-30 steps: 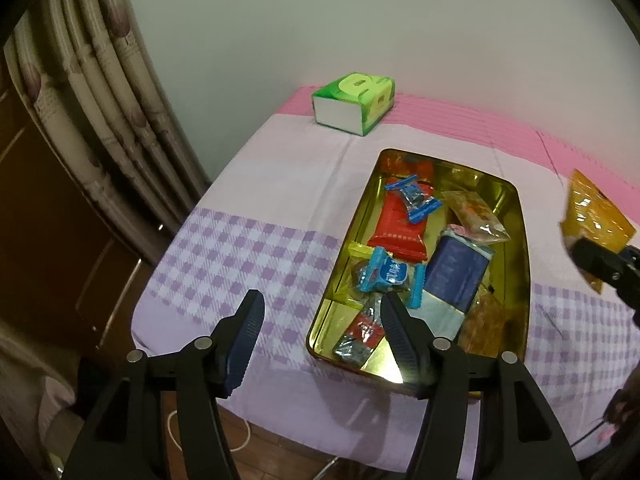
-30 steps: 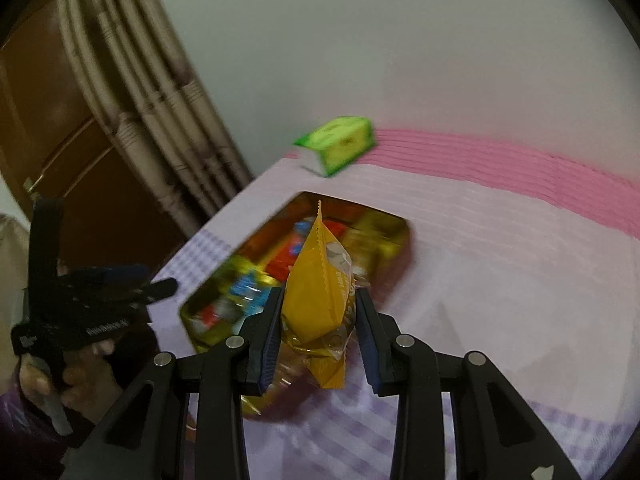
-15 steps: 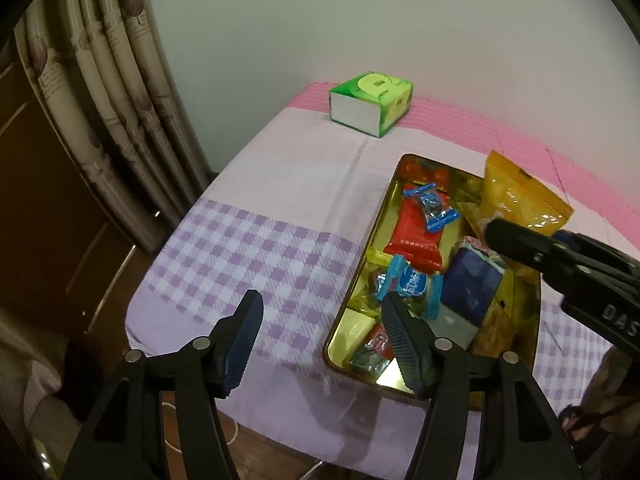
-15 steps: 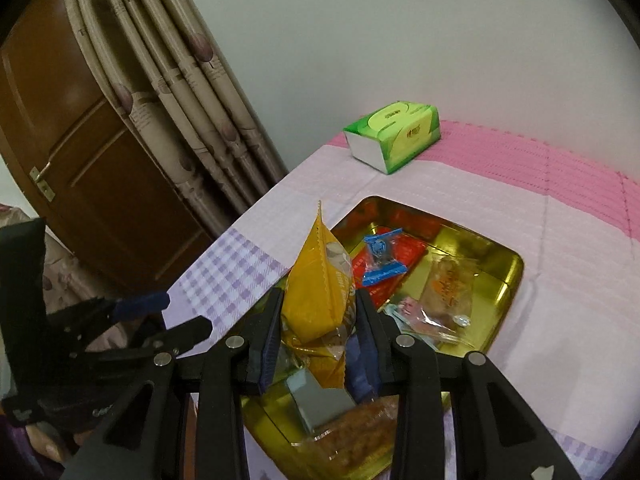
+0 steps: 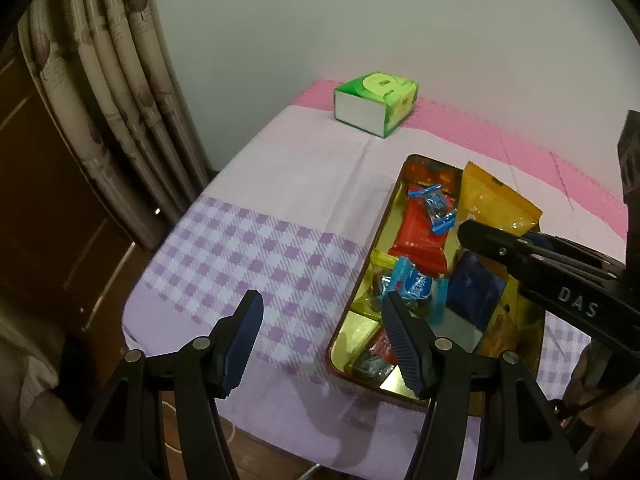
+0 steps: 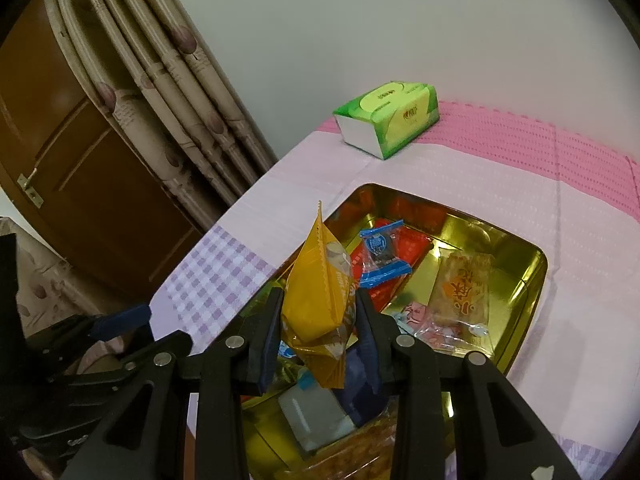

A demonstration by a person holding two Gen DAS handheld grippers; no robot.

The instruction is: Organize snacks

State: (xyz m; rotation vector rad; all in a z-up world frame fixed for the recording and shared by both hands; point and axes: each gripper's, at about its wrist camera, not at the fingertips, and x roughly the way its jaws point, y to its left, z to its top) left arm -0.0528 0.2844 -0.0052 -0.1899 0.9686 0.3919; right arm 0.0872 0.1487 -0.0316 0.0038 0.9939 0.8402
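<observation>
A gold tin tray [image 6: 520,312] [image 5: 360,312] holds several wrapped snacks: a red packet [image 5: 420,236], blue candies [image 5: 436,208], a dark blue packet [image 5: 472,292] and an orange clear-wrapped snack [image 6: 460,292]. My right gripper [image 6: 318,320] is shut on a yellow snack pouch [image 6: 320,300] [image 5: 492,204], held upright over the tray's near half. My left gripper [image 5: 320,332] stands open and empty above the tray's near left corner and the checked cloth.
A green tissue pack [image 5: 376,102] [image 6: 390,118] lies at the table's far edge by the wall. The table wears a lilac-checked and pink cloth [image 5: 260,248]. A curtain [image 6: 172,92] and a brown door [image 6: 72,184] stand left of the table. A hand [image 5: 592,396] grips the right tool.
My right gripper has carried the yellow pouch leftward and down, from beside the tray to over its contents. The left gripper has stayed open, nearly still.
</observation>
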